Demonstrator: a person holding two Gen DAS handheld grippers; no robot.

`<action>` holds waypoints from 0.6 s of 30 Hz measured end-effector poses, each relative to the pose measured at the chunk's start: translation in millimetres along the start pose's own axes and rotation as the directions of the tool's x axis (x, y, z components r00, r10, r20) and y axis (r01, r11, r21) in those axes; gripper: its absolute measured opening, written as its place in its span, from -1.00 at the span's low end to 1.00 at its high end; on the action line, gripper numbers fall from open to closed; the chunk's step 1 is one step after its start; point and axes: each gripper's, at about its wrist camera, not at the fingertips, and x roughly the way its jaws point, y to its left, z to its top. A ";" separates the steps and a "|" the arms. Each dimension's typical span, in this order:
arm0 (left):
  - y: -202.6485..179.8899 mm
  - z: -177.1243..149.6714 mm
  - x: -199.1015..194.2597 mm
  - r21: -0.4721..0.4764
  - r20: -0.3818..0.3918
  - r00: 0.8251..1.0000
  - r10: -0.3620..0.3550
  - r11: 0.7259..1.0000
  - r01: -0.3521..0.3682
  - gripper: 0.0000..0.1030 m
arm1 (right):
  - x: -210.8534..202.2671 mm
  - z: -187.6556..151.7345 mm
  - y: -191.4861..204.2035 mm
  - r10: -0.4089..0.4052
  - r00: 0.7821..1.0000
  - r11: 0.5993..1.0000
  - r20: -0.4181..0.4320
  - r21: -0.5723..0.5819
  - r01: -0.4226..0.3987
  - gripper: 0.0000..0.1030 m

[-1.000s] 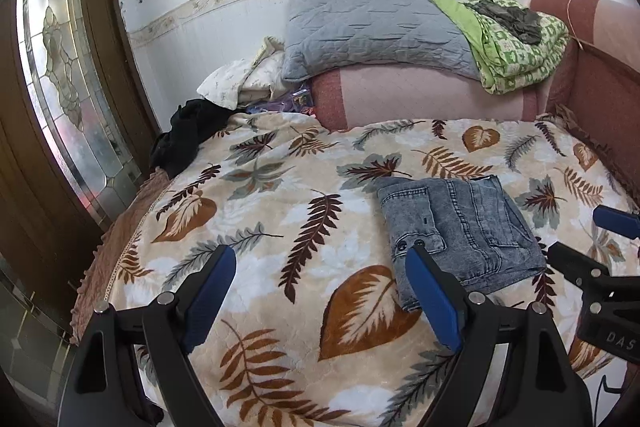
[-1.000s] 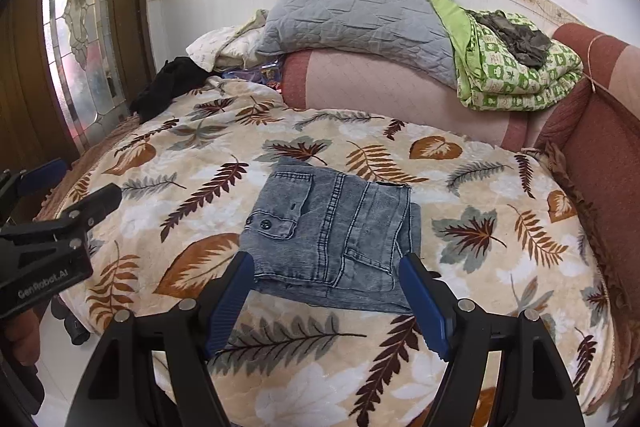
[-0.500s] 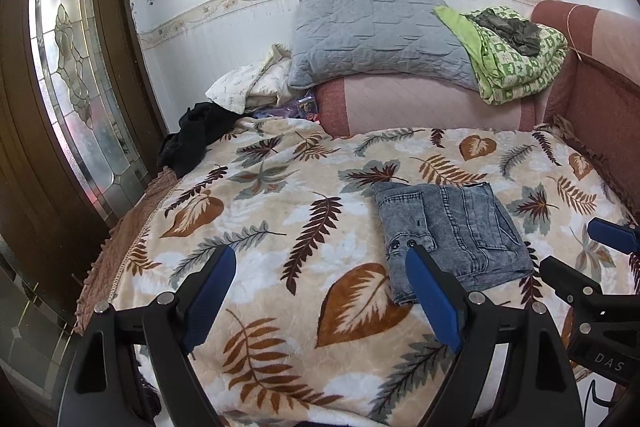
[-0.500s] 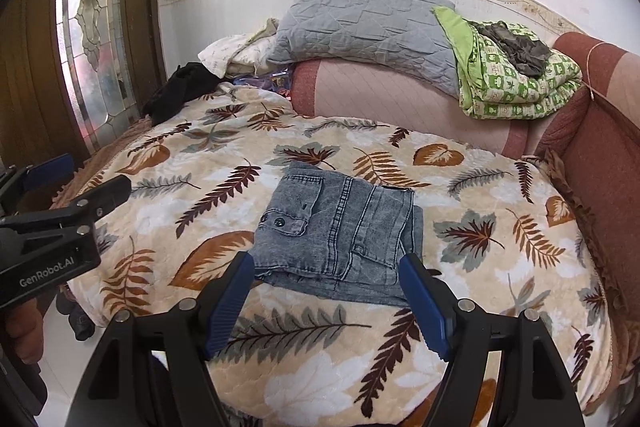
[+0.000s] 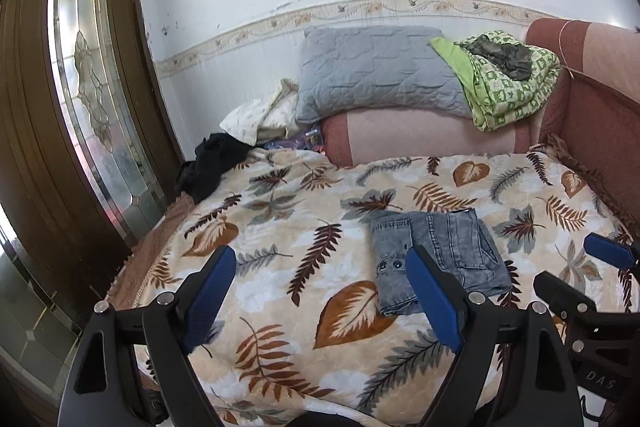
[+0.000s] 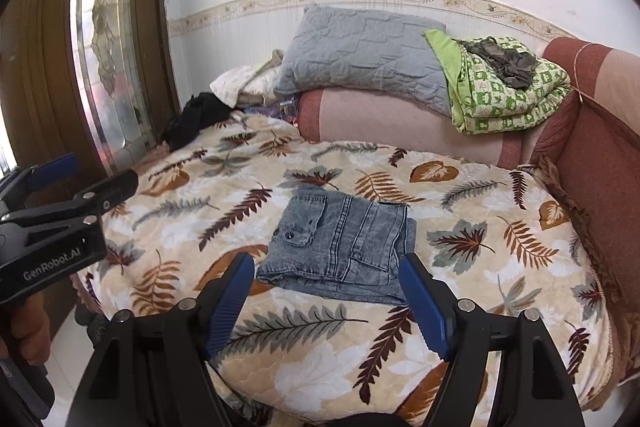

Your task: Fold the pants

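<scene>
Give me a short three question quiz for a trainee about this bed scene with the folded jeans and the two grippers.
1. True or false: the folded jeans lie flat on the leaf-print blanket, touched by neither gripper.
2. What state are the left gripper and the right gripper in?
3. Multiple choice: what rests on the green patterned quilt? A) the grey pillow B) a dark crumpled garment C) the jeans

Key:
1. True.
2. Both open, holding nothing.
3. B, the dark crumpled garment; the grey pillow sits beside the quilt.
</scene>
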 end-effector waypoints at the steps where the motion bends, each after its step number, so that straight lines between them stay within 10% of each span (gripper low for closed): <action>1: -2.1 0.8 -3.2 0.003 0.006 1.000 0.003 1.000 -0.003 0.69 | -1.5 -1.1 -1.4 0.001 1.000 1.000 0.002 0.003 -0.001 0.51; 18: -12.4 -2.6 9.0 0.019 -0.028 0.999 0.034 0.999 -0.033 0.69 | 11.6 -18.3 -15.5 0.025 0.999 0.999 -0.042 0.030 -0.024 0.51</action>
